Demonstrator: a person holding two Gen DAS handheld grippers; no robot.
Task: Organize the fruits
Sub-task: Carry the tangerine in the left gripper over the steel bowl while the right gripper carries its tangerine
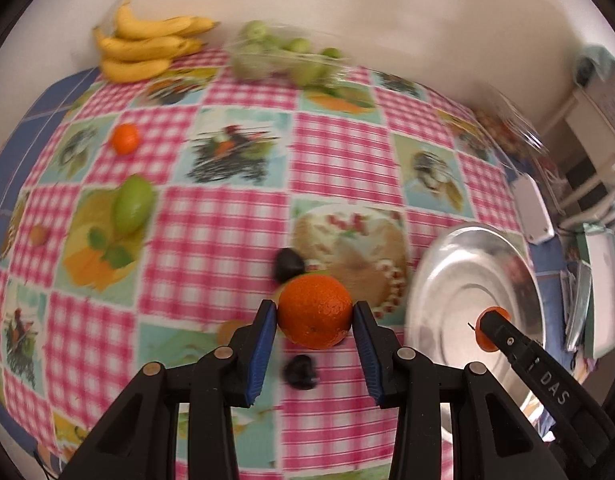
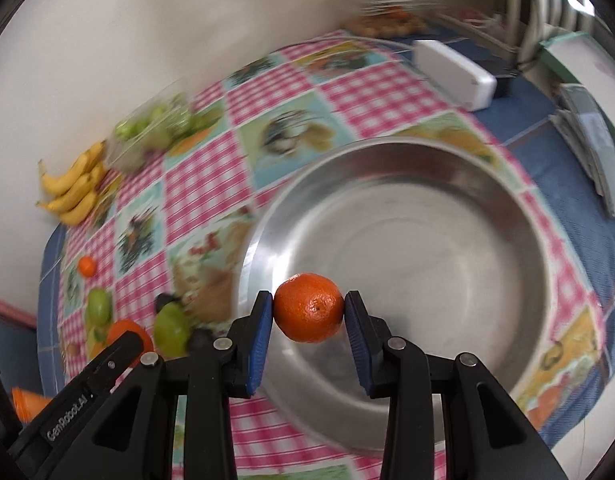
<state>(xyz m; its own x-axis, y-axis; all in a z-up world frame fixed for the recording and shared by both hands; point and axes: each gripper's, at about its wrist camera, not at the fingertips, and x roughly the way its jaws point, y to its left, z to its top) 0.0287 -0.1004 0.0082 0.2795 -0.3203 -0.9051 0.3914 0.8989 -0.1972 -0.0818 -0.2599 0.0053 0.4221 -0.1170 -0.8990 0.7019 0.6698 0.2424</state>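
Note:
My left gripper (image 1: 314, 316) is shut on a mandarin (image 1: 315, 312), held above the checked tablecloth to the left of the steel bowl (image 1: 459, 280). My right gripper (image 2: 308, 312) is shut on a second mandarin (image 2: 309, 308), held over the near left part of the steel bowl (image 2: 427, 240). Nothing lies in the bowl. In the left wrist view the right gripper (image 1: 489, 328) shows over the bowl with its mandarin partly hidden. In the right wrist view the left gripper (image 2: 127, 338) shows at the lower left with its orange fruit behind it.
Bananas (image 1: 147, 44) and a clear box of green fruits (image 1: 279, 56) sit by the far wall. A small mandarin (image 1: 125, 139), a green fruit (image 1: 133, 204) and two dark plums (image 1: 288, 265) lie on the cloth. A white box (image 2: 455, 74) stands beyond the bowl.

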